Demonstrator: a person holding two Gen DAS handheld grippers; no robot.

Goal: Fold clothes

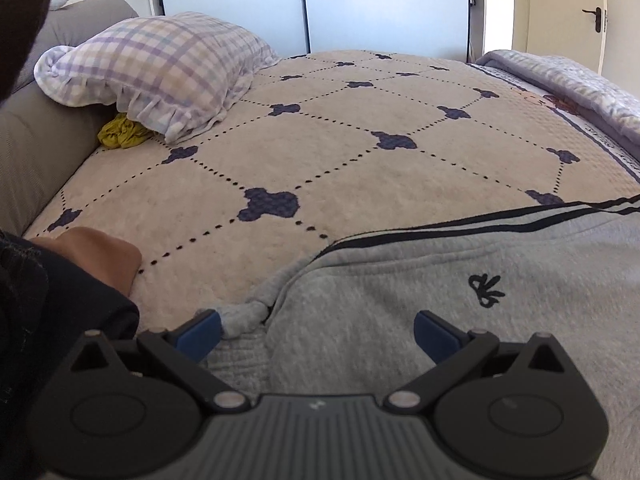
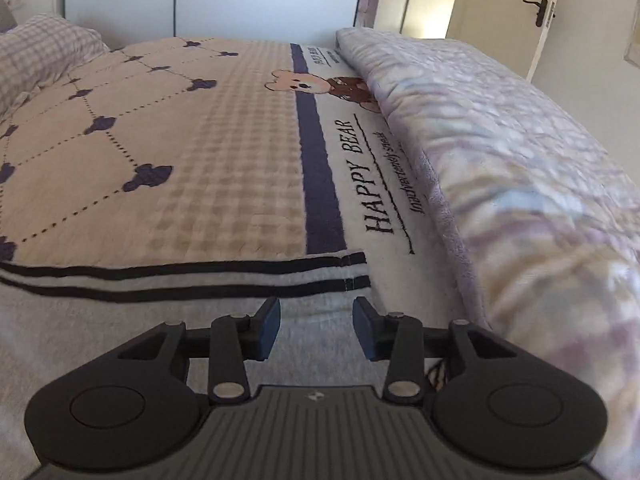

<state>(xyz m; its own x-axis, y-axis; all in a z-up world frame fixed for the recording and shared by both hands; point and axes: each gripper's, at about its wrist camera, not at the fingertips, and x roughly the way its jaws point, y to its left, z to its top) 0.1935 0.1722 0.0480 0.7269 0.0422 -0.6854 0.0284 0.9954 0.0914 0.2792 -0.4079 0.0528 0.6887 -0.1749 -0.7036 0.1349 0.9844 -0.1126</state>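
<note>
Grey sweatshirt (image 1: 440, 320) lies flat on the bed (image 1: 320, 160), lower frame. Left gripper (image 1: 318, 330) fingers wide apart, right gripper (image 2: 316, 326) fingers apart, both empty. Risk: a shallow pinch drags one layer, bunching the fold.

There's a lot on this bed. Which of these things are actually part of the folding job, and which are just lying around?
Part of the job:
- grey sweatshirt, spread flat on the bed
- left gripper and right gripper, both open above it

Just lying about:
- checked pillow
- yellow cloth tucked under the pillow
- patterned quilt along the side
- bedspread
</note>
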